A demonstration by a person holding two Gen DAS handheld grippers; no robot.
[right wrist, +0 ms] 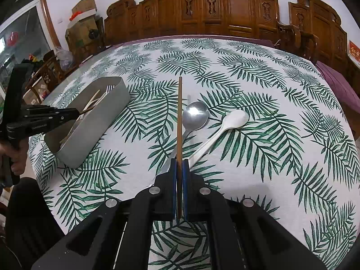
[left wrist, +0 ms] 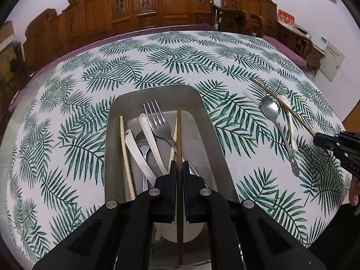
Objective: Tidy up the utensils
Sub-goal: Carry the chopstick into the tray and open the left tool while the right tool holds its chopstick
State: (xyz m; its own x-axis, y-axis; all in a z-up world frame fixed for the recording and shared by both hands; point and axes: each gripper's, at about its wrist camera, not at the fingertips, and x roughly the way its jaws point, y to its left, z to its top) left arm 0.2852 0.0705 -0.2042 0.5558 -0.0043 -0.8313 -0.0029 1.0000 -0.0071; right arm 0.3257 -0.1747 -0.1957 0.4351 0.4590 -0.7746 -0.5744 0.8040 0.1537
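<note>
Left gripper (left wrist: pixel 179 168): we see it clamped on a dark chopstick (left wrist: pixel 179 135), long axis running straight up the frame, poised over the grey tray (left wrist: pixel 155 94) at centre.
Right gripper (right wrist: pixel 179 166): closed on a second dark chopstick (right wrist: pixel 180 112), well right of the tray.
Still on the cloth: one metal spoon (right wrist: pixel 195 114), one white spoon (right wrist: pixel 235 118).
In the tray: one fork (left wrist: pixel 155 121), perhaps three pale pieces; the pile overlaps.

Chopsticks (left wrist: pixel 179 135) four; spoons (right wrist: pixel 195 114) five; fork (left wrist: pixel 157 121) one.
</note>
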